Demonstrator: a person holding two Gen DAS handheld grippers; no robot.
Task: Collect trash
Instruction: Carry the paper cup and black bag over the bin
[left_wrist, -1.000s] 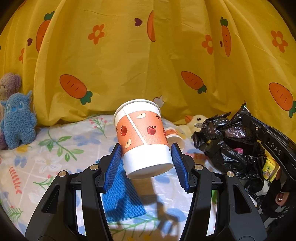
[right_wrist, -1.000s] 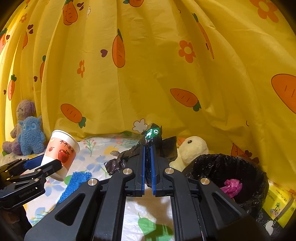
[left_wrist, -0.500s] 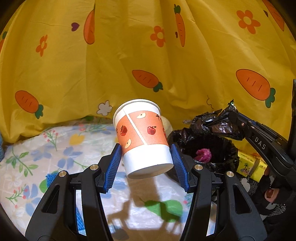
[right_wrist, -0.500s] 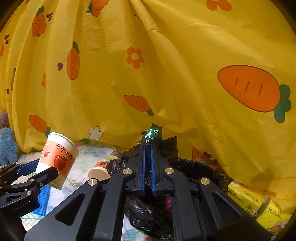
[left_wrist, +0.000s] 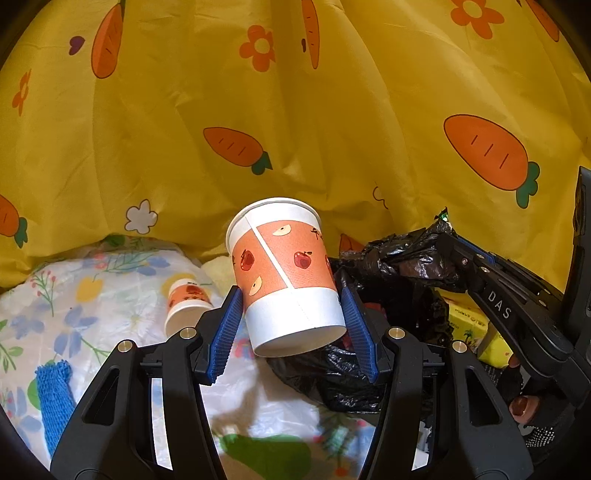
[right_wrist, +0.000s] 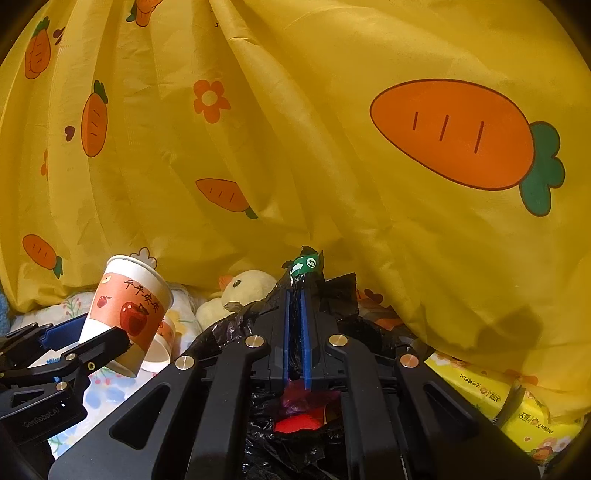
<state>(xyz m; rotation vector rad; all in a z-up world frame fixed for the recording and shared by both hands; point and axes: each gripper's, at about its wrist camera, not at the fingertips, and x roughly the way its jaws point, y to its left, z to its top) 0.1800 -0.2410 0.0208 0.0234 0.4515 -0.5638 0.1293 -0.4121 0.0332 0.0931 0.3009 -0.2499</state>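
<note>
While left gripper clamps paper cup — right gripper pinched shut on black bag edge.

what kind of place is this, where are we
Probably a child's bedroom or play corner at home. A carrot-print curtain hangs behind a floral sheet, a plush duck sits by the curtain, and tissue packs lie beside a black trash bag.

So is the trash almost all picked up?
Partly. Some red and pink scraps already lie in the black bag, whose edge the right hand-held gripper pinches. The left hand-held gripper holds a cup beside the bag. A smaller cup still lies on the sheet.
</note>
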